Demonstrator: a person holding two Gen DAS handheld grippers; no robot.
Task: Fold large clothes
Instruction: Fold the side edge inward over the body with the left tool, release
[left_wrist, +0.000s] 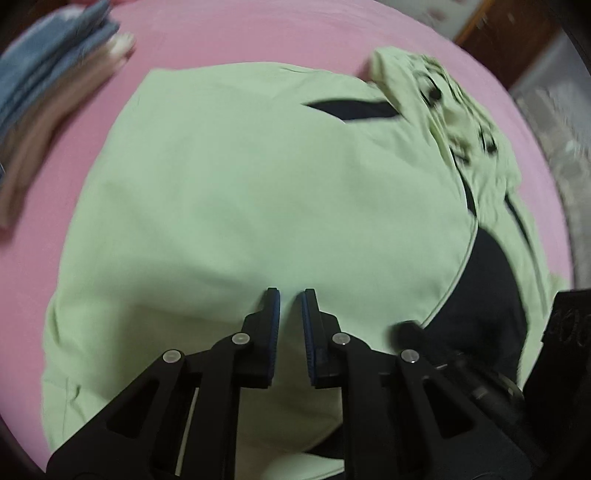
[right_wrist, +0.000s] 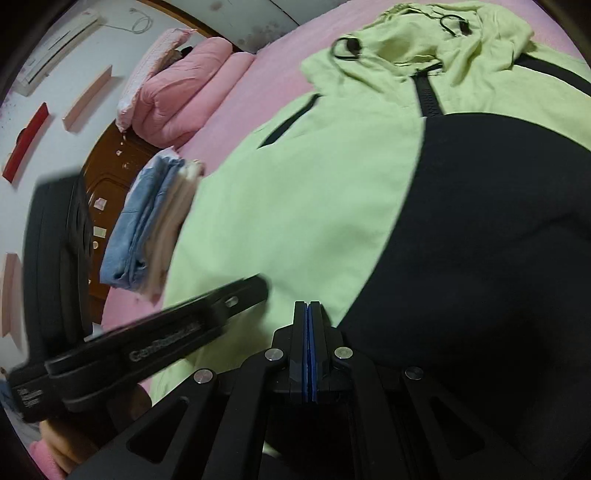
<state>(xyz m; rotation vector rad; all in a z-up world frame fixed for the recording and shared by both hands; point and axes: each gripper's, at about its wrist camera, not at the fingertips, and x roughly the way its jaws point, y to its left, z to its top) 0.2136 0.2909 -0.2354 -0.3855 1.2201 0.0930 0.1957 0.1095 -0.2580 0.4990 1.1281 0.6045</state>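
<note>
Left wrist view showed the left gripper (left_wrist: 291, 295) nearly closed on nothing, the green jacket (left_wrist: 240, 192) spread beneath its fingers; the right gripper (right_wrist: 307, 304), fully shut, risked dragging fabric loose.

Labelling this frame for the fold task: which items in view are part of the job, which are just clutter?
Job:
- green and black jacket, spread on the pink bed sheet
- left gripper, slightly open, nothing between the pads
- right gripper, shut, empty

Lying about:
- folded clothes stack, blue and beige
- pink quilt
- wall shelves
</note>
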